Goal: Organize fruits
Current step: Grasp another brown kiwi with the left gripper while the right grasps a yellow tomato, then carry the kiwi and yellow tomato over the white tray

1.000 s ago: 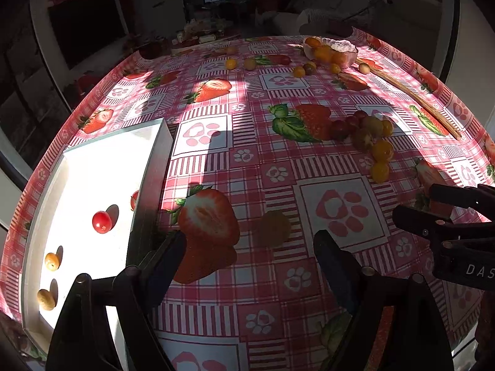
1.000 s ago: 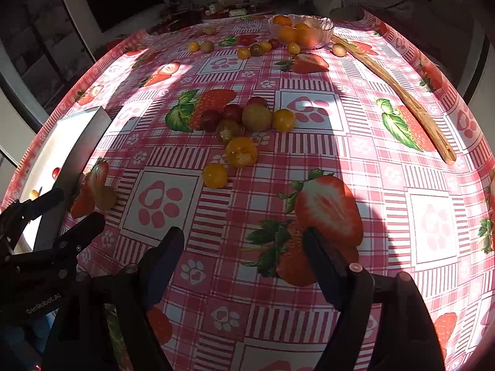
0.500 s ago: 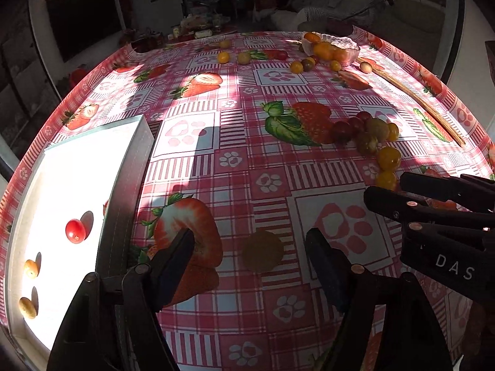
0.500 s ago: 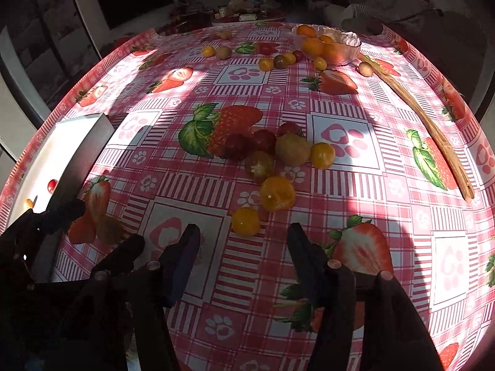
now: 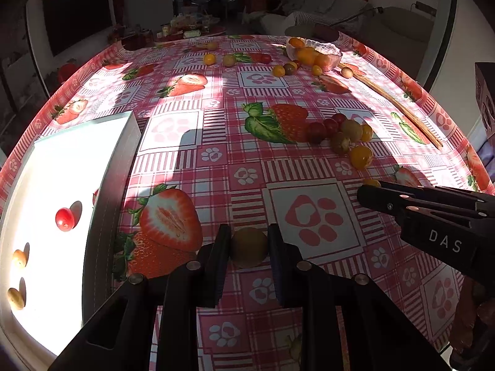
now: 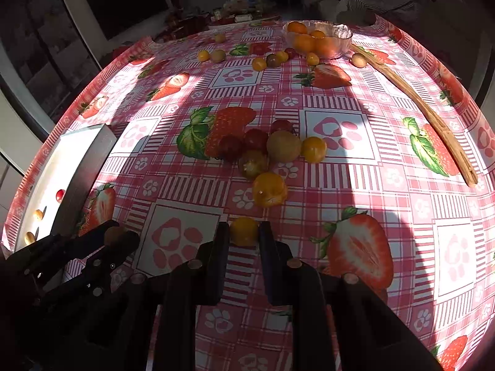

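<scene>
Both claws have closed since half a second ago. The left gripper (image 5: 249, 247), wide apart then with a dull brownish-green tomato (image 5: 249, 246) lying loose ahead of it, now pinches that tomato between its fingers. The right gripper (image 6: 244, 232), also spread before, now clamps a small yellow tomato (image 6: 244, 230) that sat just ahead of its tips. Both fruits seem to rest on the cloth, though shadow makes contact hard to judge.

In the right wrist view, a cluster of tomatoes (image 6: 266, 151) lies at twelve o'clock from the held yellow one: dark red, green-brown and yellow fruit touching one another, with a larger orange-yellow tomato (image 6: 269, 189) nearest the claw. In the left wrist view, the white tray (image 5: 62, 185) sits at nine o'clock, holding a red cherry tomato (image 5: 64, 219) and two small yellowish fruits (image 5: 18, 275) near its near-left rim.

The table wears a pink checked tablecloth (image 5: 216, 142) printed with strawberries and paw marks, striped by hard sunlight and shade. At one o'clock, far off, a glass bowl (image 5: 312, 53) holds orange fruit, with loose tomatoes scattered beside it. A long wooden stick (image 6: 414, 108) runs down the right side. Beyond are a dark television (image 5: 77, 15) and a pale sofa (image 5: 324, 3).
</scene>
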The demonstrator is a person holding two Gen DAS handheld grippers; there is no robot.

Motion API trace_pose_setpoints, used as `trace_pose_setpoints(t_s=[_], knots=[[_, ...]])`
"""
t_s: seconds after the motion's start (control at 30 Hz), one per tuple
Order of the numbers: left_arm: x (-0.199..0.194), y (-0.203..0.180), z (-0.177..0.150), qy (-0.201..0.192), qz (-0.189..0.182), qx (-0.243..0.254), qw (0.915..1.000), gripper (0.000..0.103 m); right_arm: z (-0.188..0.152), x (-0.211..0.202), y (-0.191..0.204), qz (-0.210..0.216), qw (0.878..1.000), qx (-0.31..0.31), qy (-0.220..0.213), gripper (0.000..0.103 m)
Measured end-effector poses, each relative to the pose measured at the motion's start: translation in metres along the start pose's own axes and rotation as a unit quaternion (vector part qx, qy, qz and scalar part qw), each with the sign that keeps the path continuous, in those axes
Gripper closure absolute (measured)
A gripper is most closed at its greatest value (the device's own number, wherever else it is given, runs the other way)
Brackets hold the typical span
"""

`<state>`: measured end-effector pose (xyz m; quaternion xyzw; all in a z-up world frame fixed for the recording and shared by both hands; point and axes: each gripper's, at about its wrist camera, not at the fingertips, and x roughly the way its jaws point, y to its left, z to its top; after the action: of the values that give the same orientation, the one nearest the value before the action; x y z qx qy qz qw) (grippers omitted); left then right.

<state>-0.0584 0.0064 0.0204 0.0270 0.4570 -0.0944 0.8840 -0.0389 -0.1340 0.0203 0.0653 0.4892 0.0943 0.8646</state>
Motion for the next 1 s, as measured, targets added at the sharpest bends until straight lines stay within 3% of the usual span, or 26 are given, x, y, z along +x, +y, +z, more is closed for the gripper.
trace_pose_setpoints(t_s=[0.5,1.0], knots=[[-0.033,0.012,-0.014,-0.013,-0.010,-0.024,0.9996,0.077,-0.023,-0.022,-0.005,0.020,0.999,0.026,0.007,0.082],[-0.074,0.043,-0.018,-0.055,-0.003,-0.058,0.9968,0.077,-0.014,-0.043,0.022,0.028,1.000,0.005,-0.004,0.081]])
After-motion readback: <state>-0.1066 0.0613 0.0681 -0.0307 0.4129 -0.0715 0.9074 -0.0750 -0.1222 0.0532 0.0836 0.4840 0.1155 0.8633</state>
